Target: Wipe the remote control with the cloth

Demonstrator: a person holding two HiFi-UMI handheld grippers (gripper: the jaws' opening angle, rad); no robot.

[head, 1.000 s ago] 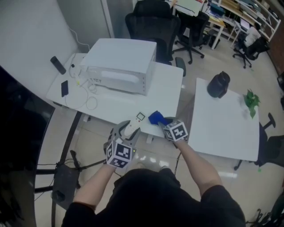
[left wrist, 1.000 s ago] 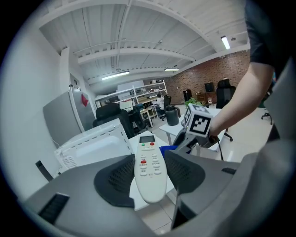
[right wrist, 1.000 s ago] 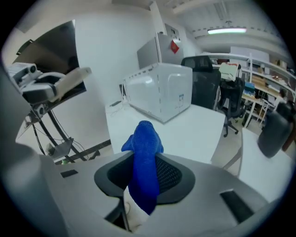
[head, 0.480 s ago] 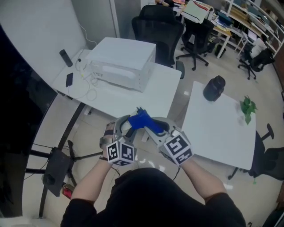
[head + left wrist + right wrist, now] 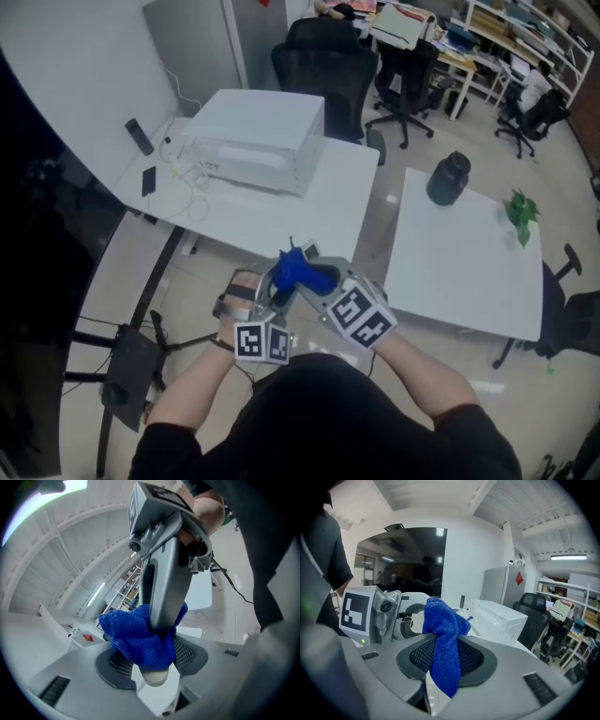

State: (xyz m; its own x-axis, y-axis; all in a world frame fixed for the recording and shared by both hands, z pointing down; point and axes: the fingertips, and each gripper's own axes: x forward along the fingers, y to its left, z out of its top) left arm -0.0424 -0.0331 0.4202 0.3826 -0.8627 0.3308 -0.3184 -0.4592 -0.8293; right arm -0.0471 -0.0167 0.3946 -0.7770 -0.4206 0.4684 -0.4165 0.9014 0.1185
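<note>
My left gripper [image 5: 265, 289] is shut on a white remote control [image 5: 154, 677], whose rounded end shows between the jaws in the left gripper view. A blue cloth [image 5: 301, 269] lies bunched over the remote's upper part. My right gripper [image 5: 317, 278] is shut on that cloth [image 5: 443, 644] and holds it against the remote. In the right gripper view the cloth hangs between the jaws, and the left gripper [image 5: 382, 612] with the remote [image 5: 417, 620] stands just behind it. Both grippers are close together in front of the person's body, off the table's near edge.
A white table [image 5: 253, 220] carries a white box-shaped machine [image 5: 258, 141], a phone [image 5: 150, 180], a black stick-like device [image 5: 139, 137] and cables. To the right, a second white table [image 5: 469, 272] holds a black round object [image 5: 446, 178] and a green plant [image 5: 520, 214]. Office chairs [image 5: 323, 61] stand behind.
The right gripper lifted the blue cloth off the table edge and brought it onto the remote in the left gripper. Both grippers have drawn together, nearer the body.
</note>
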